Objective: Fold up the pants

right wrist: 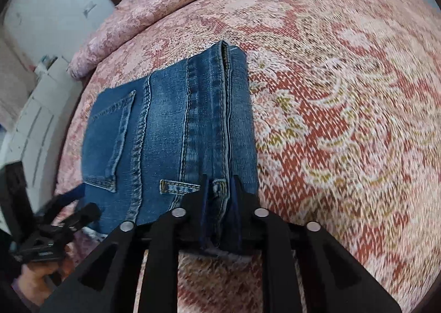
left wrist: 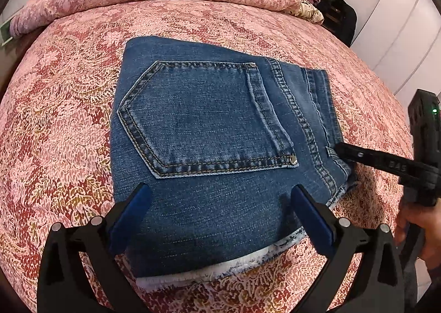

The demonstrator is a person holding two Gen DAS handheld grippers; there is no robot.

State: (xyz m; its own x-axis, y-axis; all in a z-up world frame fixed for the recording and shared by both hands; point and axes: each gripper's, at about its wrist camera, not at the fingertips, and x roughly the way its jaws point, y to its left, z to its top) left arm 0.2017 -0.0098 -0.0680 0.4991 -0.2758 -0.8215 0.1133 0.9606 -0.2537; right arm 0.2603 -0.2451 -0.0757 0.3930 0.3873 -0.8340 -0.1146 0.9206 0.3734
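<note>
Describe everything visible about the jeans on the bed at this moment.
The jeans are mid-blue denim folded into a compact rectangle, lying flat on the patterned pink-red bedspread. A back pocket with tan stitching and rivets faces up; the waistband lies along one side, and a frayed whitish hem peeks out underneath. The right gripper is shut on the waistband edge; the left gripper is open, its fingers spread over the near edge.

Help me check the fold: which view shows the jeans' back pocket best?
The left wrist view: the back pocket lies whole and sharp between the open left gripper. The right wrist view shows only a foreshortened part of it, beside the right gripper clamping the jeans.
</note>
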